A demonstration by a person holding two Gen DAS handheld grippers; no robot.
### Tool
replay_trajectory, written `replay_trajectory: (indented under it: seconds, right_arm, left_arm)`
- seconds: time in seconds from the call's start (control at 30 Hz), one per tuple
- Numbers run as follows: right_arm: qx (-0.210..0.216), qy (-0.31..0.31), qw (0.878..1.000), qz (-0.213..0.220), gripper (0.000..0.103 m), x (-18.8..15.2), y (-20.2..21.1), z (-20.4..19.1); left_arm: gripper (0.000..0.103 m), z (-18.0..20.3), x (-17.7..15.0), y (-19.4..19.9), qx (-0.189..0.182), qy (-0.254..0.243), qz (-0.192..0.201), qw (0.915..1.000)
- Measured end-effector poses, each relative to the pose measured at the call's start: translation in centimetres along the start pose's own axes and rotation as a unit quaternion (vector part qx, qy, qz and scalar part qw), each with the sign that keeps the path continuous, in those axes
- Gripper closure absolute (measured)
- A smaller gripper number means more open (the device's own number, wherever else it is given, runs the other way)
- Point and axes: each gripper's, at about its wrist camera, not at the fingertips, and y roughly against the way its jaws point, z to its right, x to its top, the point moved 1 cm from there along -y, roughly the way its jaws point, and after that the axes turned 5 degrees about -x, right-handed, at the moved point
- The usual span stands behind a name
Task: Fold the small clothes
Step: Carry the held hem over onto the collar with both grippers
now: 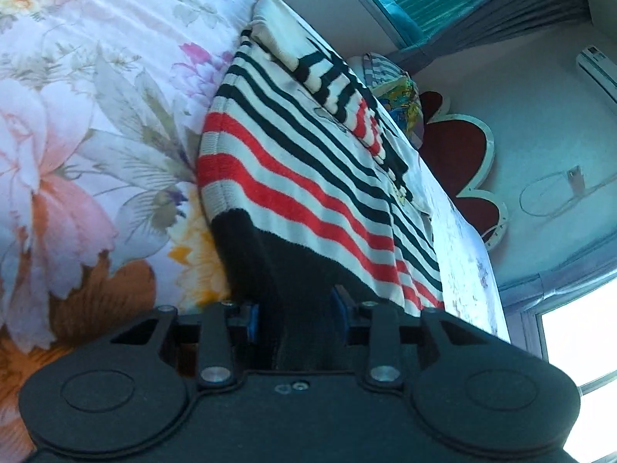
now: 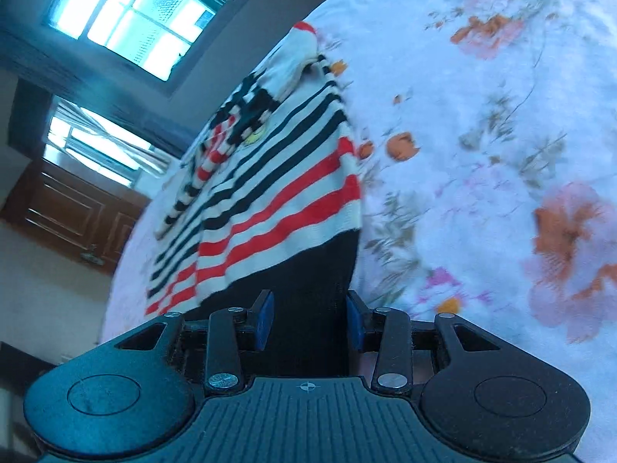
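A small striped sweater [image 1: 308, 162], white with navy and red stripes and a black hem band, lies spread on a floral bed sheet [image 1: 77, 115]. In the left wrist view my left gripper [image 1: 296, 310] is shut on the black hem, its blue pads pressing the bunched cloth from both sides. In the right wrist view the same sweater [image 2: 277, 193] stretches away from my right gripper [image 2: 310, 322], which is shut on the other part of the black hem. A folded sleeve [image 1: 335, 81] lies across the sweater's upper part.
The floral sheet [image 2: 482, 135] spreads wide beside the sweater in both views. A colourful pillow [image 1: 401, 96] and a red flower-shaped headboard [image 1: 459, 154] lie beyond the sweater. Windows [image 2: 127, 15] and a wooden door [image 2: 69, 212] stand past the bed's edge.
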Motion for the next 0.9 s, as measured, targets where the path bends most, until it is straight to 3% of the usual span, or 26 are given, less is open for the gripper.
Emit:
replay_trajectory:
  seconds: [0.1,0.17,0.27,0.3,0.33,0.37,0.43,0.57,0.63,0.7,0.8,0.9]
  right_arm:
    - [0.004,0.003,1.0,0.002,0.063,-0.4,-0.1,0.0]
    - [0.0,0.01,1.0,0.011,0.063,-0.5,0.1,-0.1]
    - [0.0,0.005,1.0,0.007,0.063,0.0,-0.3,0.1]
    - [-0.002,0.01,1.0,0.004,0.072,0.1,-0.5,0.0]
    - [0.0,0.022,1.0,-0.004,0.092,0.1,-0.8,-0.3]
    - [-0.004,0.045,0.999,-0.017,0.099,0.0,-1.2,-0.8]
    - [-0.038,0.108,0.993,-0.014,0.099,-0.4,-1.3,-2.3]
    - [-0.002,0.095,0.994,0.045,0.099,-0.1,2.0,-2.3]
    - [-0.02,0.1,0.993,0.052,0.099,-0.3,2.1,-1.6]
    - [-0.062,0.087,0.994,0.015,0.1,-0.8,-0.4,-0.6]
    - [-0.039,0.057,0.997,0.036,0.1,-0.7,0.0,-1.1]
    - [-0.036,0.077,0.995,0.046,0.1,-0.1,1.3,-2.4]
  left_arm:
    - [0.072,1.0,-0.4,0.4,-0.003,-0.02,-0.001,0.9998]
    - [0.072,1.5,-0.8,0.5,0.015,-0.048,-0.003,0.9987]
    - [0.078,0.2,-0.7,0.4,0.018,-0.033,0.003,0.9993]
    - [0.082,-0.1,-0.6,0.4,0.016,-0.024,0.007,0.9996]
    - [0.09,-0.3,-0.6,0.4,0.017,-0.022,0.01,0.9996]
    - [0.097,-0.2,-0.7,0.3,0.029,-0.028,0.011,0.9991]
    - [0.098,0.2,-0.8,0.5,0.038,-0.04,0.019,0.9983]
    - [0.098,1.5,-1.0,3.9,0.013,-0.072,0.08,0.9941]
    - [0.098,0.7,-0.8,3.7,0.043,-0.077,0.064,0.994]
    - [0.098,-0.8,-0.8,2.2,0.069,-0.065,0.032,0.995]
    - [0.098,-0.8,-0.5,2.7,0.052,-0.044,0.051,0.9964]
    - [0.098,0.0,-0.1,3.6,0.038,-0.049,0.066,0.9959]
